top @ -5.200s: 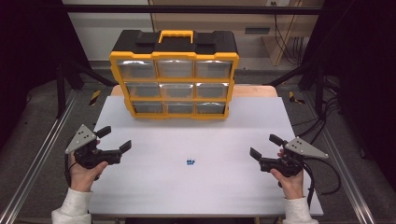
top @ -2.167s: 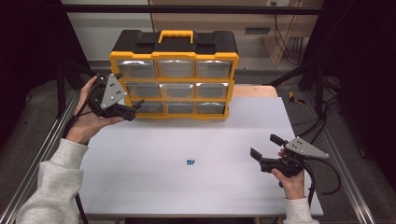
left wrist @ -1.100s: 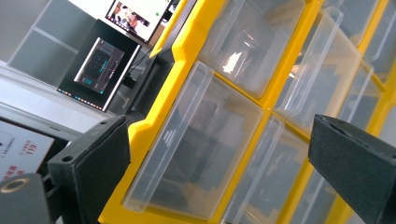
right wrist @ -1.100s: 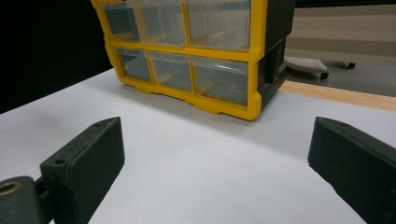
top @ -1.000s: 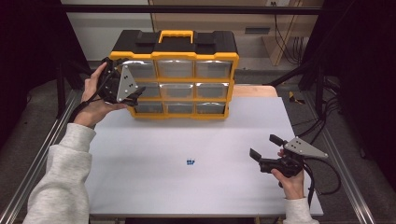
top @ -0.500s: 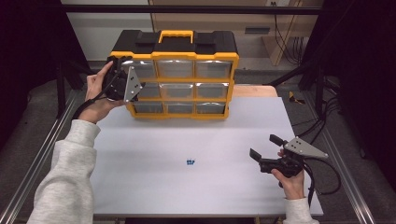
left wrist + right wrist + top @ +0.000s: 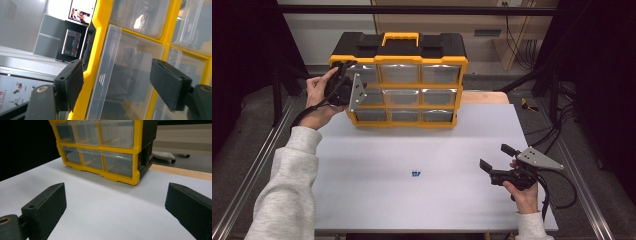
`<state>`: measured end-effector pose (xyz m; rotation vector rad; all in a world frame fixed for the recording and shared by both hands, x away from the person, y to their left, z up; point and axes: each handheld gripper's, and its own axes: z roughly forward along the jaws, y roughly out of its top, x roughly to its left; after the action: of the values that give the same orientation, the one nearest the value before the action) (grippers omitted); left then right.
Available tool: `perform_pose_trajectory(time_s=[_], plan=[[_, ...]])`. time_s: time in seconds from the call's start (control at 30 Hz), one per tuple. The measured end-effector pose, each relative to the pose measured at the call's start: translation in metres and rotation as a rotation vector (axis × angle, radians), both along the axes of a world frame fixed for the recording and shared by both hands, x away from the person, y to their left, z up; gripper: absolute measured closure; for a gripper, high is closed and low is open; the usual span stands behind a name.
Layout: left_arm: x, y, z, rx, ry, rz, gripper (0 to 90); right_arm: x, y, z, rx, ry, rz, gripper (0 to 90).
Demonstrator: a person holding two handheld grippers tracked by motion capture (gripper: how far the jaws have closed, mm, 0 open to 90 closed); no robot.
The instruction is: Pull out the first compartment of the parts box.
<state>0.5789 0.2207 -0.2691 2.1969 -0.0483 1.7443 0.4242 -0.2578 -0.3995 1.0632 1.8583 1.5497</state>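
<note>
A yellow and black drawer organizer (image 7: 412, 47) with clear drawers stands at the table's far side. My left gripper (image 7: 348, 75) is raised against its left column. In the left gripper view, that gripper (image 7: 120, 83) has its jaws on either side of a clear drawer front (image 7: 130, 72) and the yellow frame edge (image 7: 96, 45). The jaws have just been closing, and the pads still stand apart from the drawer. A small blue piece (image 7: 415, 174) lies mid-table. My right gripper (image 7: 496, 157) rests open at the front right, nothing between its jaws (image 7: 115, 207).
The white table top (image 7: 377, 200) spreads out in front of the organizer (image 7: 117, 150). A wooden strip (image 7: 484, 97) shows behind the organizer's right end. Metal rails (image 7: 242, 190) run along both sides of the table, with cables on the floor at the right.
The left hand has edged in closer to the organizer's left column and its jaws have narrowed around the drawer front. The right gripper and the blue piece have kept still.
</note>
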Motion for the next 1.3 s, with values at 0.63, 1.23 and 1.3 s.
perform_pose_trajectory(time_s=[0.63, 1.23, 1.3], plan=[[0.009, 0.002, -0.004, 0.03, -0.058, 0.007, 46.8, 0.0, 0.0, -0.001, -0.004, 0.0, 0.003, 4.0], [0.009, 0.003, -0.012, 0.119, -0.129, 0.011, 59.7, 0.0, 0.001, -0.001, -0.003, 0.002, 0.001, 4.0], [0.009, 0.003, -0.012, 0.123, -0.133, 0.013, 62.3, 0.0, 0.001, -0.001, -0.004, 0.002, 0.001, 4.0]])
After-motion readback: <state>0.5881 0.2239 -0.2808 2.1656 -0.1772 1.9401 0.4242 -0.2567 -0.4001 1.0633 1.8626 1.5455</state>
